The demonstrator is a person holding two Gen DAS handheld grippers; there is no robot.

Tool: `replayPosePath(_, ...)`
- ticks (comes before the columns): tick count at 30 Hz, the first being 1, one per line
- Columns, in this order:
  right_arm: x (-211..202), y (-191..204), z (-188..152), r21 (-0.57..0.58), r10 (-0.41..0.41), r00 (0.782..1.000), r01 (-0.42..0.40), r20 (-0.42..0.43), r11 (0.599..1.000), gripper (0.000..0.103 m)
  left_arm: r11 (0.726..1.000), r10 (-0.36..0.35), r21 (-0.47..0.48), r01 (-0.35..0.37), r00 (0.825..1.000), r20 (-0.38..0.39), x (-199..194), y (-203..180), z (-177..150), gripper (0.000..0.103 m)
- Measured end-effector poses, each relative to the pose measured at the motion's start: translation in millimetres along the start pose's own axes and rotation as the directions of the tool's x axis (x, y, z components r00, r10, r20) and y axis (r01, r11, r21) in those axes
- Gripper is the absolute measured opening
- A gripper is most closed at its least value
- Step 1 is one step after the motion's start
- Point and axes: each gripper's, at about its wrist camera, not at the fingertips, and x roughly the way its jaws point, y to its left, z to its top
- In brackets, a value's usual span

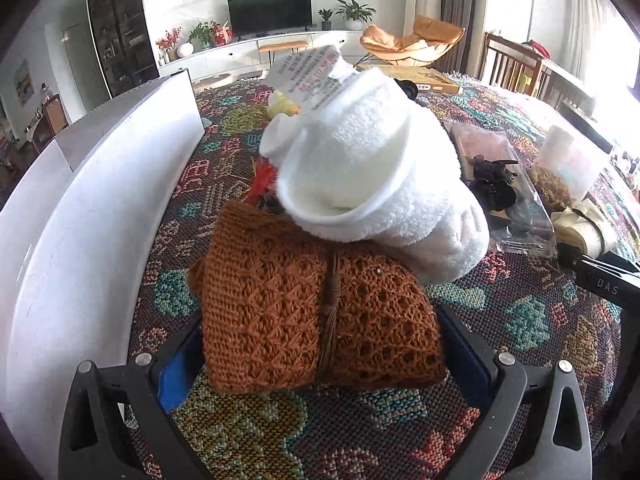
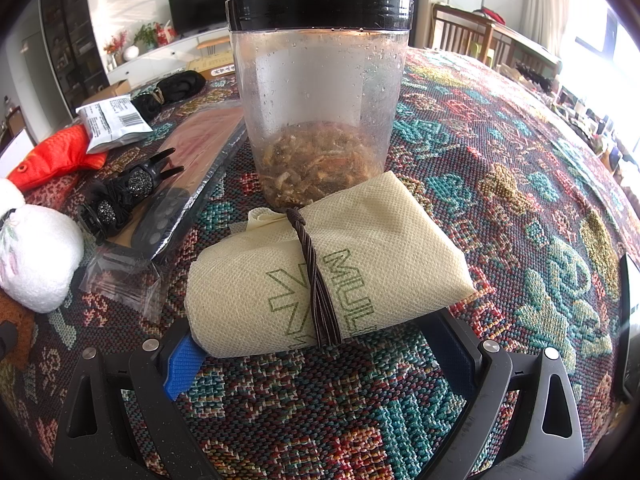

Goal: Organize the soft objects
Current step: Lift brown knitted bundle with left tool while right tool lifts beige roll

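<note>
While lying on the patterned cloth [image 1: 520, 320], shows as a brown knitted bundle [image 1: 280, 300], openwork, tied round the middle with a cord, white fluffy roll [image 1: 380, 184] leaning on top. Seen only from the right wrist: cream mesh roll [image 2: 360, 260] corded the same way, lidded jar [image 2: 320, 100] just behind, red fish toy [image 2: 56, 156] far left. Left gripper [image 1: 320, 328] angled down, wide jaws clamping the bundle. Right gripper [image 2: 316, 340] angled down too, straddling the cream roll; squeezing or not, can't tell.
</note>
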Motion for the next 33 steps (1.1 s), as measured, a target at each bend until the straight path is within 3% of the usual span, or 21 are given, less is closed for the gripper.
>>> replayPosePath(5,-0.3,-0.2,-0.2,0.0,0.0,1.0,0.0,0.0,1.0,0.098,0.999,-0.002,0.036,0.002,1.0,0.001,-26.0,26.0,-31.0,0.098)
replayPosePath(8,0.1,0.1,0.1,0.0,0.0,1.0,0.0,0.0,1.0,0.098,1.0,-0.025,-0.008,0.025,0.999,-0.026,-34.2,43.3,-50.1,0.098)
replayPosePath(15,-3.7,-1.3,-2.4,0.0,0.0,1.0,0.0,0.0,1.0,0.098,0.98,-0.173,-0.109,0.167,0.984,-0.049,-43.2,52.3,-85.9,0.097)
replayPosePath(19,-9.2,-4.9,-6.1,0.002,-0.002,1.0,0.002,0.0,1.0,0.098,0.98,-0.171,-0.111,0.166,0.985,-0.038,-38.5,49.6,-87.5,0.099)
replayPosePath(23,-14.2,-4.9,-9.1,0.011,-0.004,1.0,0.005,-0.011,1.0,0.097,0.988,-0.129,-0.091,0.127,0.991,-0.016,-22.5,36.6,-64.6,0.101)
replayPosePath(25,-17.8,-7.5,-9.4,-0.042,0.056,0.997,-0.058,-0.052,0.997,0.097,0.989,-0.117,-0.091,0.115,0.993,-0.022,-15.2,34.0,-56.6,0.101)
replayPosePath(26,-24.9,-12.7,-13.3,-0.07,0.13,0.989,-0.135,-0.071,0.988,0.097,0.989,-0.115,-0.094,0.112,0.993,-0.024,-13.2,34.5,-54.8,0.101)
replayPosePath(29,-42.6,-39.0,-16.5,-0.014,0.32,0.944,-0.322,-0.082,0.947,0.096,0.987,-0.128,-0.101,0.125,0.992,-0.02,-11.8,40.0,-56.5,0.101)
replayPosePath(33,-44.0,-51.5,0.1,0.102,0.297,0.946,-0.285,-0.132,0.953,0.096,0.988,-0.13,-0.079,0.129,0.991,-0.007,-15.3,37.0,-59.8,0.101)
